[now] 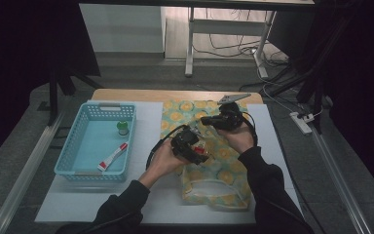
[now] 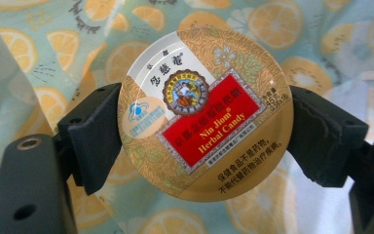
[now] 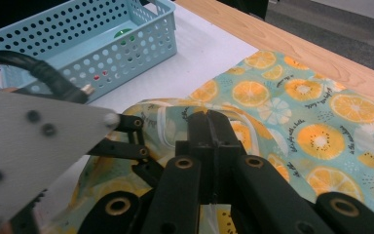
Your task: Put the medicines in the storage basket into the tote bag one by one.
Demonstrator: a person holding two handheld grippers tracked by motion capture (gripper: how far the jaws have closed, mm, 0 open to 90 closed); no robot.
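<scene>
Tin [image 2: 205, 114] sits clamped by its rim between the left tool's [image 1: 191, 145] jaws, above the lemon-print bag [image 1: 214, 161]; the right tool [image 1: 222, 120], jaws fully closed, pinches the bag's edge. Keep that edge lifted and slide the tin in flat. The basket [image 1: 78, 161] is well apart at left, with bare bench between.

Dark long sleeves cover both forearms. The left gripper [image 1: 189, 144] and right gripper [image 1: 224, 120] are black, with brass-ringed screw holes, looping black cables and grey three-cornered plates.
</scene>
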